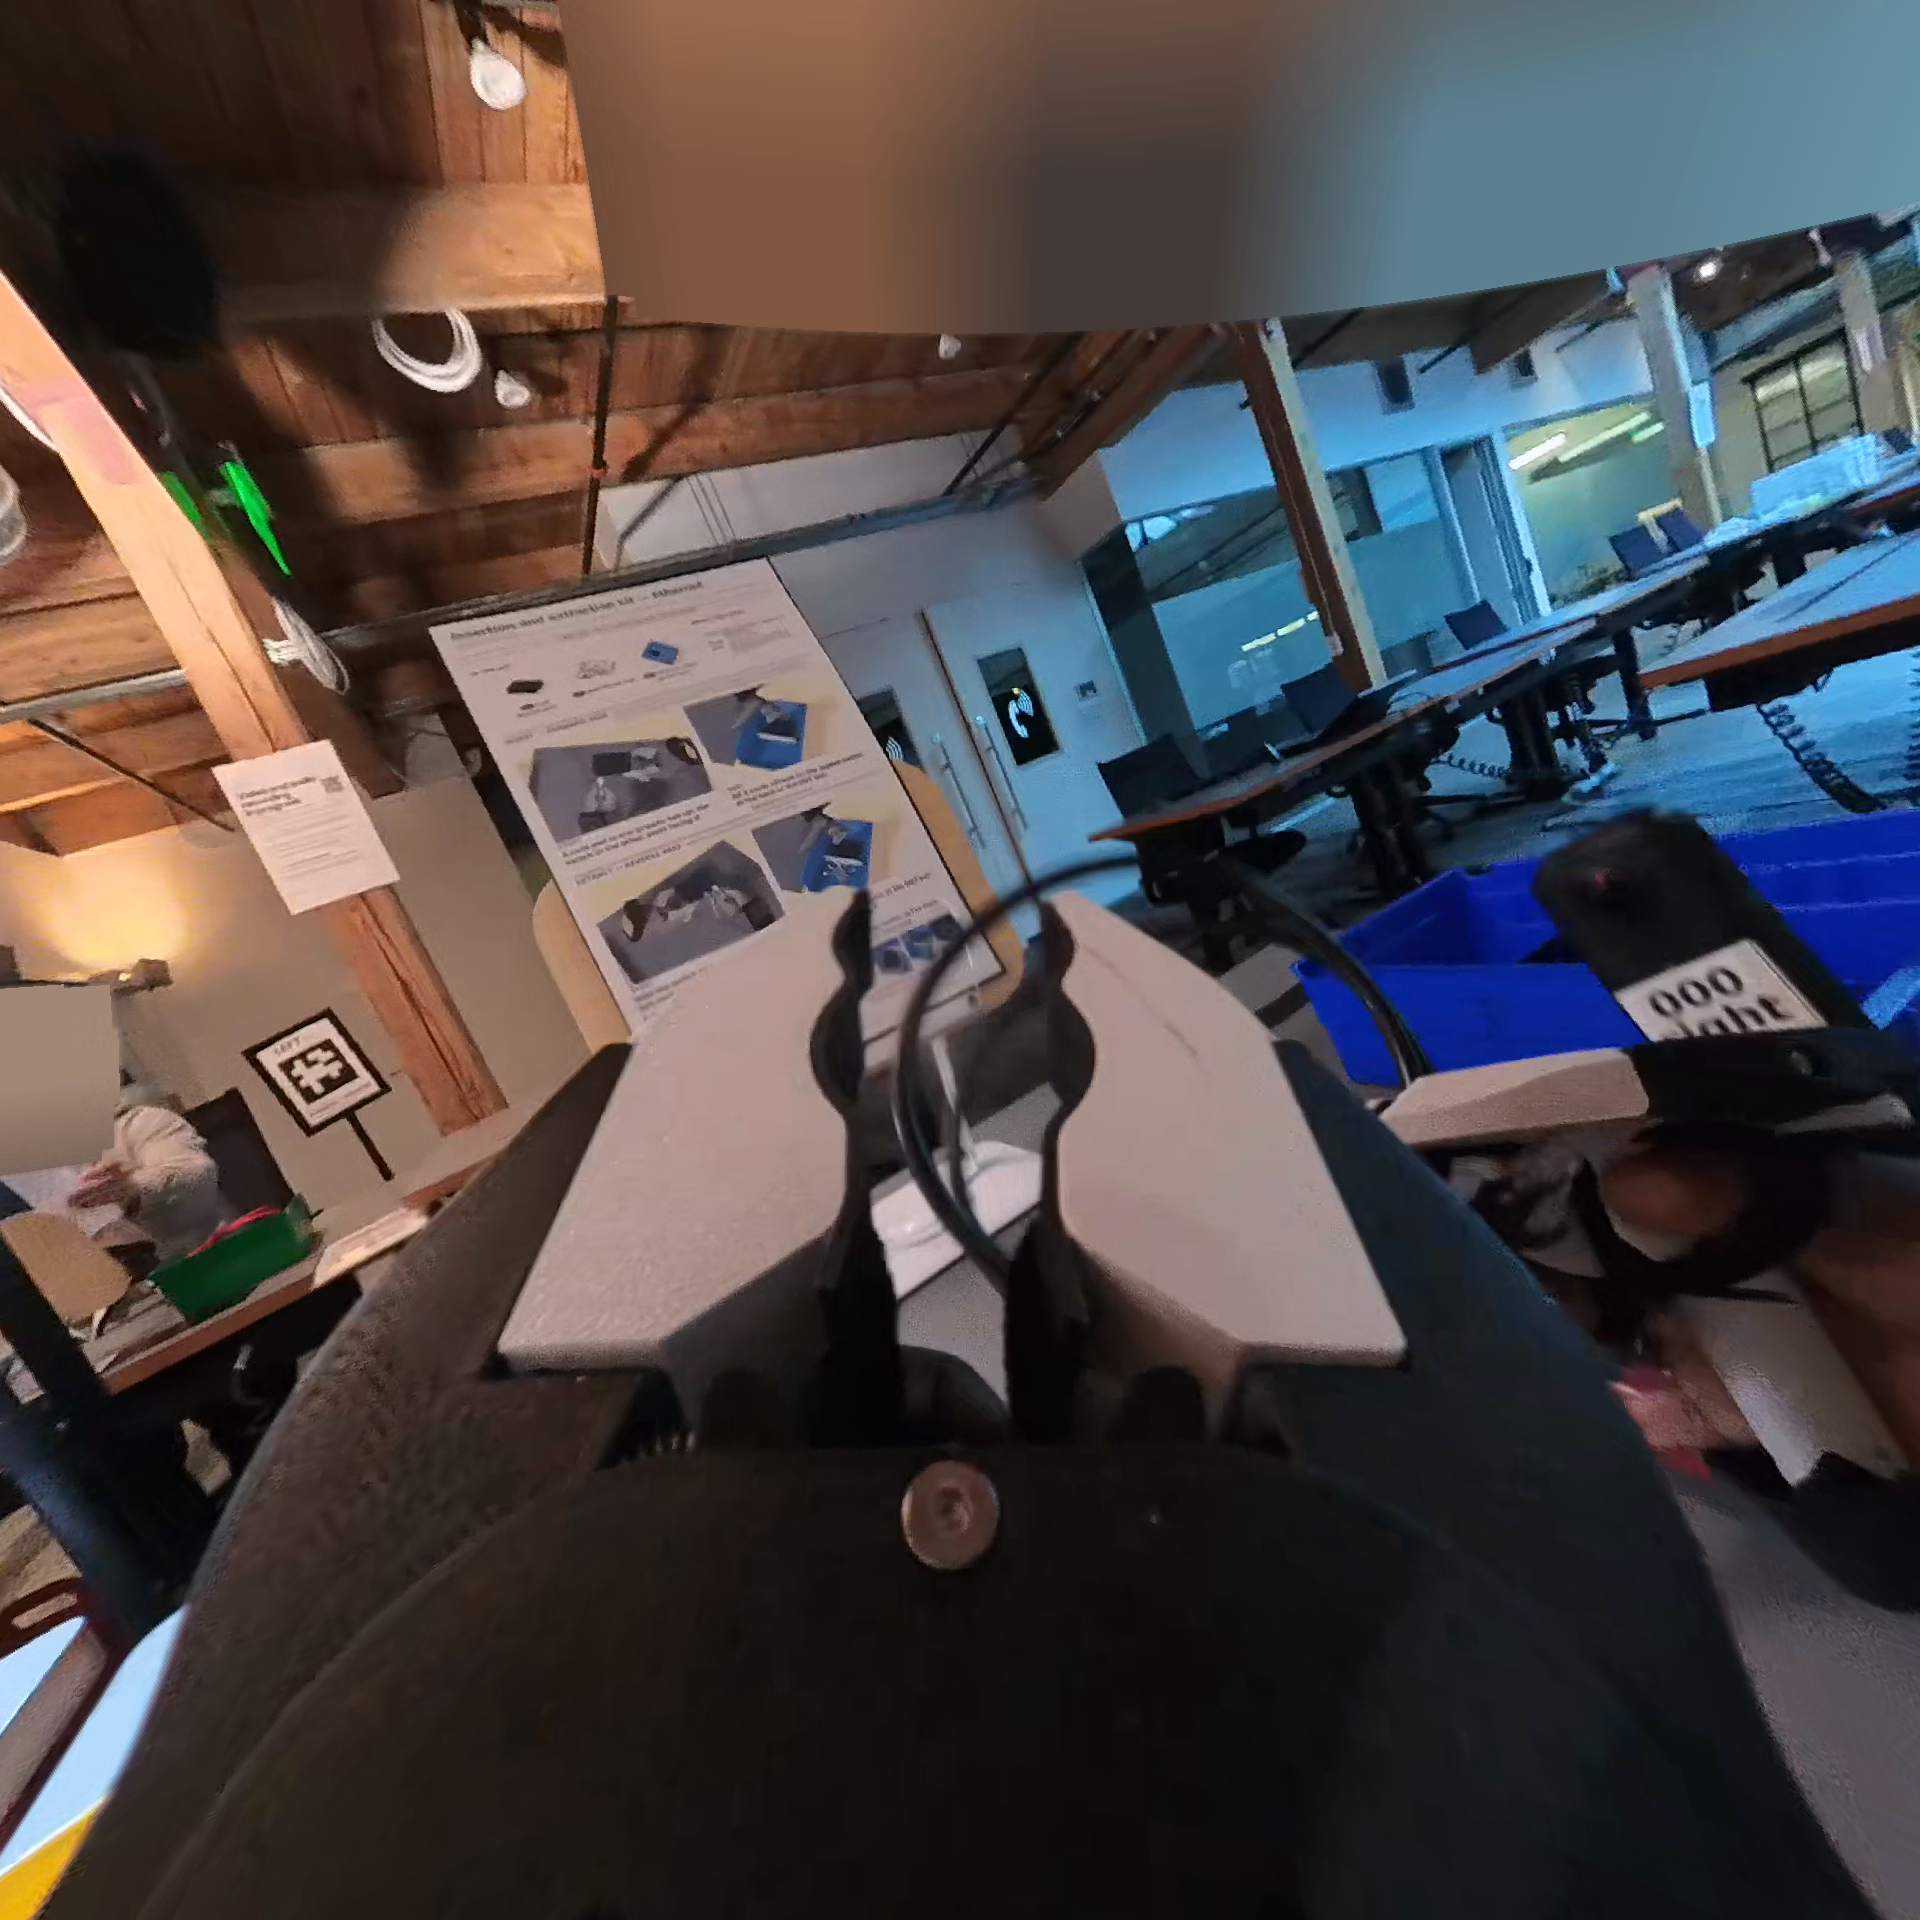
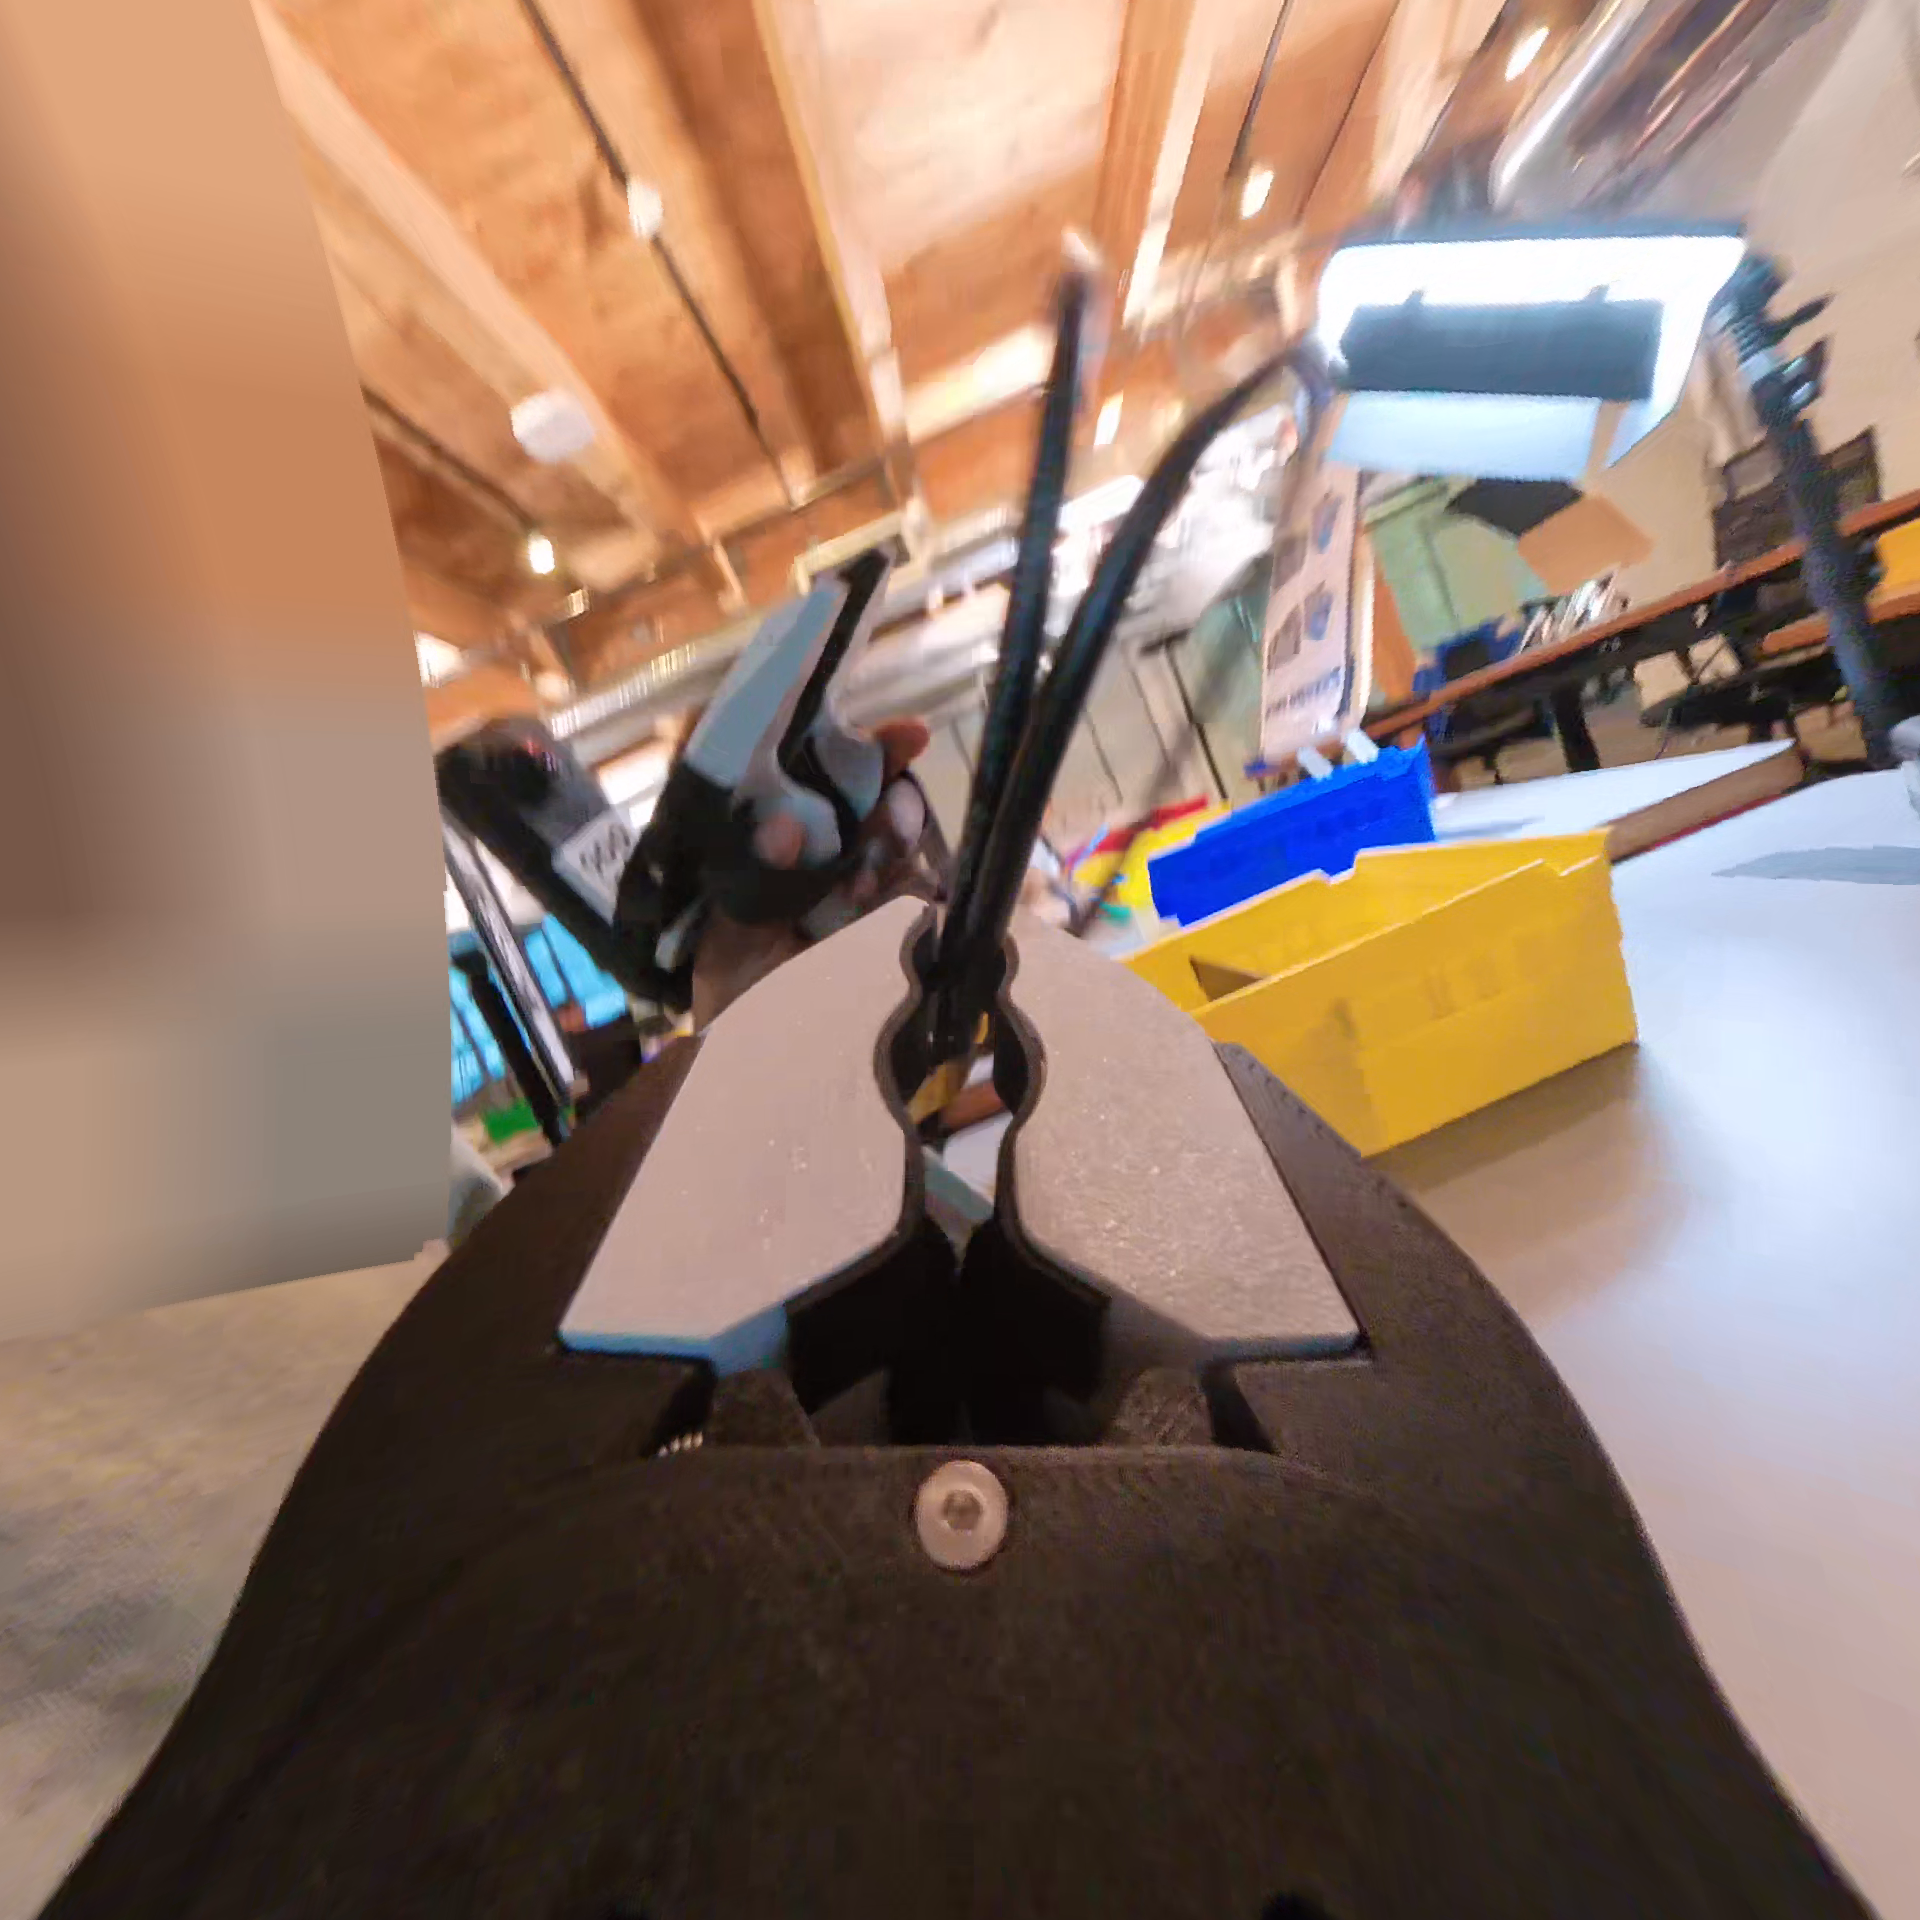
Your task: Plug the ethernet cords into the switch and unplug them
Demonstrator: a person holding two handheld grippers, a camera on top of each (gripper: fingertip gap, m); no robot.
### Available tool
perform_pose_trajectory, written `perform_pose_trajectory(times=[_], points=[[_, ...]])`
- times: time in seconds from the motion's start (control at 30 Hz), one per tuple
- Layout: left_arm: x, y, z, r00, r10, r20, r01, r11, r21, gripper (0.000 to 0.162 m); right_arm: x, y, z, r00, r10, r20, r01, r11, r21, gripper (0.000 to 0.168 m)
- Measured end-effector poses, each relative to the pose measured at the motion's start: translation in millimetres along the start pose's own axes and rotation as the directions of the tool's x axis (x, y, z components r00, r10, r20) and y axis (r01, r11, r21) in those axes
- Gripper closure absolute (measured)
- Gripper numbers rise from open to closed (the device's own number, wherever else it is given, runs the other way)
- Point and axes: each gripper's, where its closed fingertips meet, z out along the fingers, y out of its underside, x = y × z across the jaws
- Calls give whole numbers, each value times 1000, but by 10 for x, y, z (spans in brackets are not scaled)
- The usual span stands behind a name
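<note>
Wood-plank ceiling [image 1: 312,208] fills upper left; timber post [image 1: 208,644] runs diagonally at left. Desk rows [image 1: 1455,707] recede at right under bluish light. Grey bench [image 2: 1714,1195] lower right.

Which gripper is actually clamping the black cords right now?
The right gripper: its jaws are pinched on two black cords. The left gripper stands open, with only a cord loop passing through its gap.

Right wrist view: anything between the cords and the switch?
Cannot tell: no switch shows in either view. The right claw is shut on the black cords, raised and pointing up toward the ceiling. A yellow bin sits on the table to its right.
</note>
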Motion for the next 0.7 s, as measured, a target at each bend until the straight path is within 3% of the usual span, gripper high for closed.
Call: perform_pose_trajectory(times=[0.1,0.17,0.23,0.3,0.4,0.5,0.57,0.63,0.7], points=[[-148,5,-38,991,-91,100,87,995,42,113,97,-236,-172,998,43,-44,-34,983,180,164],[-260,103,-91,934,-303,189,288,952,101,106,45,-431,-285,999,-25,-47,38,956,290,162],[-216,250,-67,817,-548,179,525,835,161,106,-69,-606,-365,994,-104,-32,108,926,361,162],[73,473,92,646,-758,87,756,651,64,106,-153,-719,-408,985,-172,-31,171,910,377,162],[740,677,296,267,-962,-61,946,273,-176,102,-257,-820,-453,964,-264,-31,256,889,379,162],[1194,627,369,-101,-980,-169,939,-37,-342,103,-365,-814,-457,946,-323,6,298,881,368,162],[1232,498,384,-271,-928,-255,918,-170,-358,114,-411,-755,-431,940,-339,34,307,886,346,162],[1144,491,393,-304,-908,-288,926,-211,-312,142,-426,-682,-397,937,-347,46,316,894,317,163],[1051,511,377,-180,-935,-305,961,-102,-255,149,-380,-598,-371,935,-354,18,337,904,265,163]])
